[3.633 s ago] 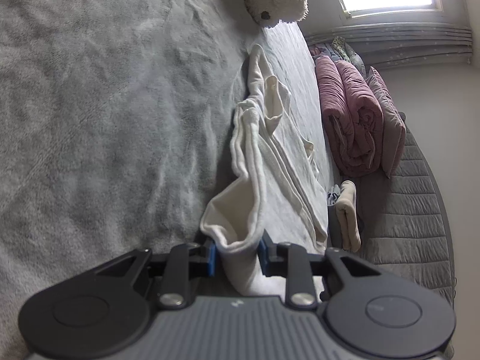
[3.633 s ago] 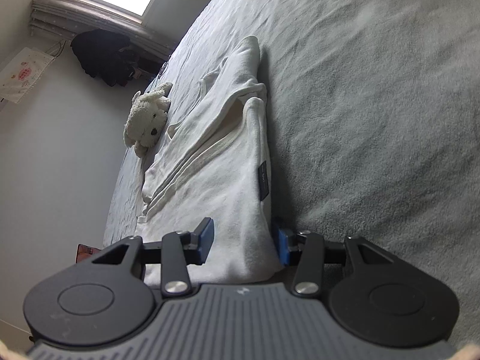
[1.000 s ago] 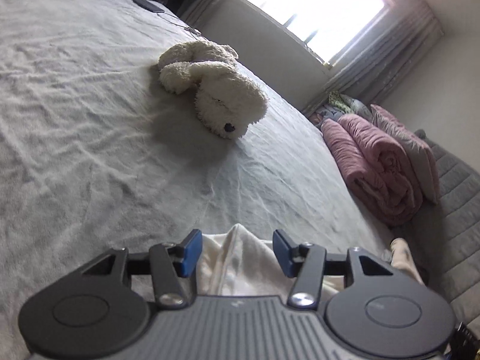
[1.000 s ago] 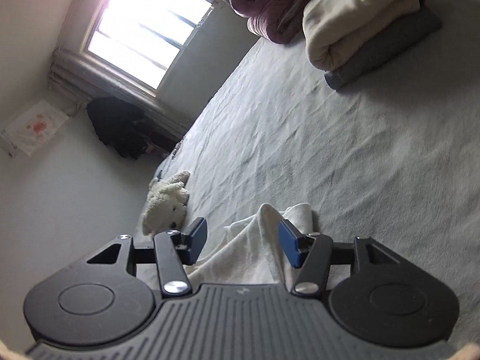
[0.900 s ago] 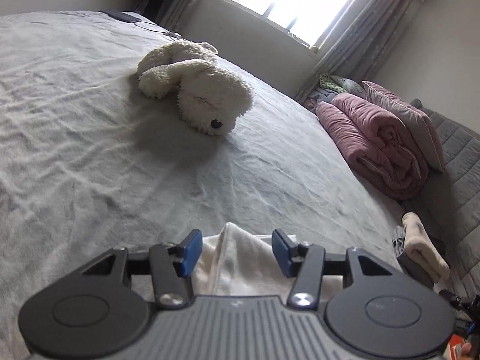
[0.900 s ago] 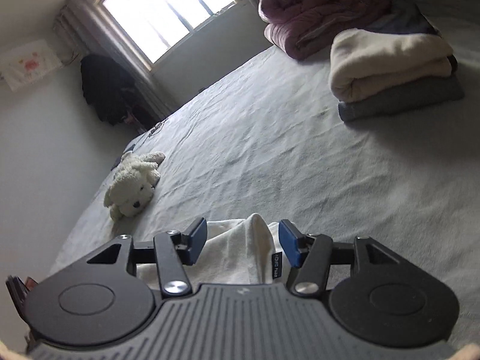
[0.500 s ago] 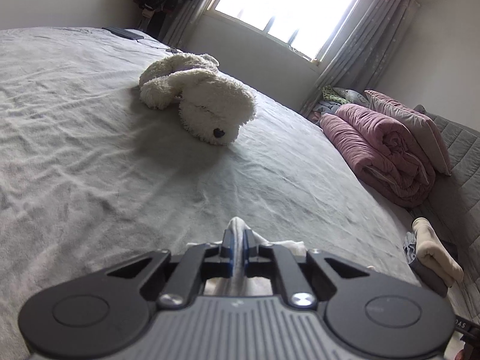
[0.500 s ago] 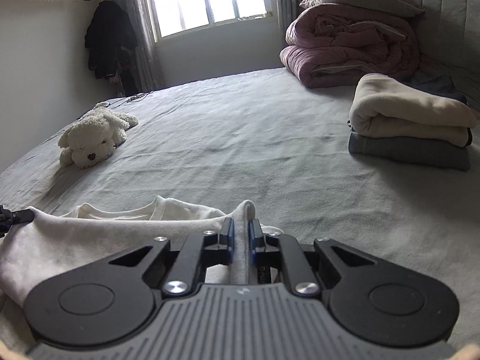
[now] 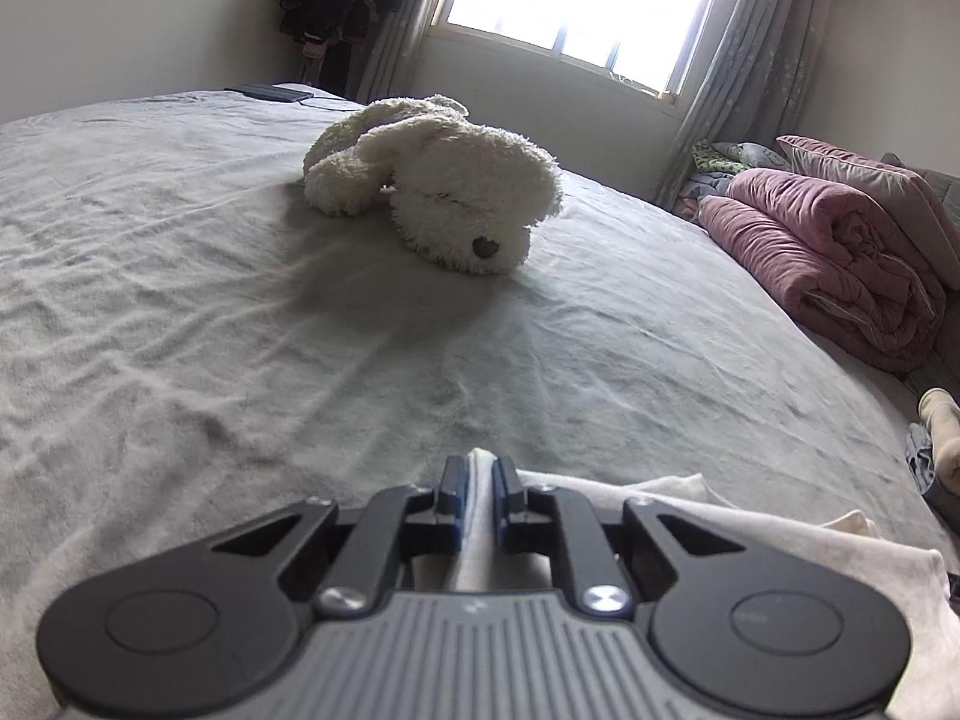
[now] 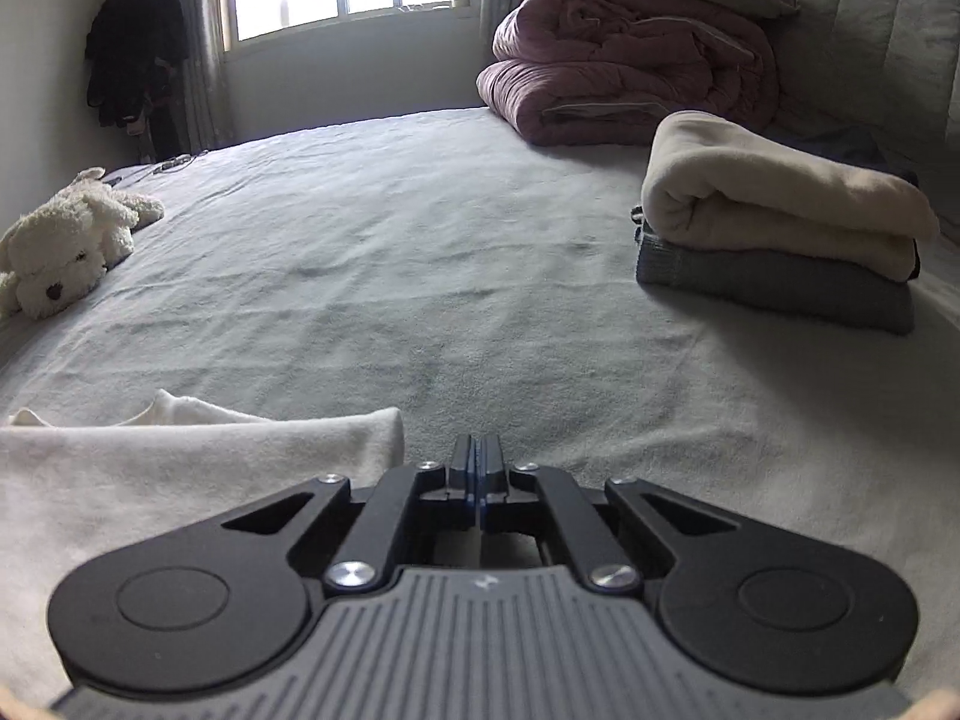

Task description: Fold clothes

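At the bottom centre of the left wrist view, the left gripper (image 9: 478,480) pinches a fold of the cream garment (image 9: 750,534), its jaws just easing apart; the cloth spreads to the lower right over the grey bed (image 9: 180,312). The right gripper (image 10: 478,471) has its pads pressed together, nothing visible between them, the garment's edge just left. Farther off lie a white plush dog (image 9: 444,198), a folded stack (image 10: 780,222) and a pink quilt (image 10: 630,54).

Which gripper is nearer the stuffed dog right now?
Left. The left gripper faces the stuffed dog across bare bed; from the right gripper the dog sits far off at the left edge.
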The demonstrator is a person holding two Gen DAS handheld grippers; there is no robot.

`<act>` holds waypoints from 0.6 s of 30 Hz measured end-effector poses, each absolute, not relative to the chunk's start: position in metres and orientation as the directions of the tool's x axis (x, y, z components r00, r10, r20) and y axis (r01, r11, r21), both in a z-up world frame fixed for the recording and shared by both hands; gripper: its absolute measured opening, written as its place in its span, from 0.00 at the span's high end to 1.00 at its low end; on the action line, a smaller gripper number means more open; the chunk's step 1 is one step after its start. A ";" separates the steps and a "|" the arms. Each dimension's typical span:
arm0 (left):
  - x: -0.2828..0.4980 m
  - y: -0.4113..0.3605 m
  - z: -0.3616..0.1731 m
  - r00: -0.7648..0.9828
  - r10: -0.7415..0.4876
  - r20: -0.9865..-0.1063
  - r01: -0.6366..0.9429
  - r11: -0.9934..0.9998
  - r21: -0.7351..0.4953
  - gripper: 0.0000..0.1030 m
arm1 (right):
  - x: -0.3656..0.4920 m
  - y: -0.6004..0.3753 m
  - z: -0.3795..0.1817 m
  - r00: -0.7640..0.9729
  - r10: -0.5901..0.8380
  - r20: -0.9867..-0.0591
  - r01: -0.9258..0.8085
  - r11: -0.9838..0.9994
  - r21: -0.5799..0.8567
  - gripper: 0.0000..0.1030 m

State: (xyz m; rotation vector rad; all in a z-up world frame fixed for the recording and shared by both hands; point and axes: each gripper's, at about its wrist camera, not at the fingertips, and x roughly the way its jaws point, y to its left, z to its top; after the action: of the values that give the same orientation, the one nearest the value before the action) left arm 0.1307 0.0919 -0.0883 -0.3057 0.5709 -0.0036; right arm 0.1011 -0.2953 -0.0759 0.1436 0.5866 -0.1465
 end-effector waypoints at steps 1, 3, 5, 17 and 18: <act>0.130 0.092 -0.087 0.843 -0.088 -0.530 -0.080 0.955 -0.285 0.88 | 0.100 -0.300 -0.074 0.824 -0.085 -0.561 0.181 0.976 0.119 1.00; 0.127 0.092 -0.082 0.843 -0.080 -0.532 -0.081 0.959 -0.271 0.81 | 0.095 -0.300 -0.069 0.823 -0.082 -0.562 0.176 0.977 0.116 0.94; 0.123 0.092 -0.073 0.850 -0.053 -0.524 -0.101 0.960 -0.262 0.68 | 0.085 -0.299 -0.062 0.832 -0.091 -0.548 0.181 0.977 0.114 0.85; 0.078 0.050 -0.040 0.868 -0.212 -0.449 0.108 0.963 -0.247 0.46 | 0.033 -0.227 -0.023 0.861 0.157 -0.484 -0.129 0.987 0.091 0.59; 0.075 0.045 -0.044 0.854 -0.242 -0.460 0.135 0.958 -0.254 0.46 | 0.028 -0.218 -0.023 0.853 0.175 -0.491 -0.162 0.984 0.069 0.59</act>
State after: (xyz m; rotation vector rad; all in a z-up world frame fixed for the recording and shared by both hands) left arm 0.0746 0.0454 -0.0438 -0.2165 0.5095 -0.2001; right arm 0.0281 -0.2179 -0.0228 0.0256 0.5186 0.1777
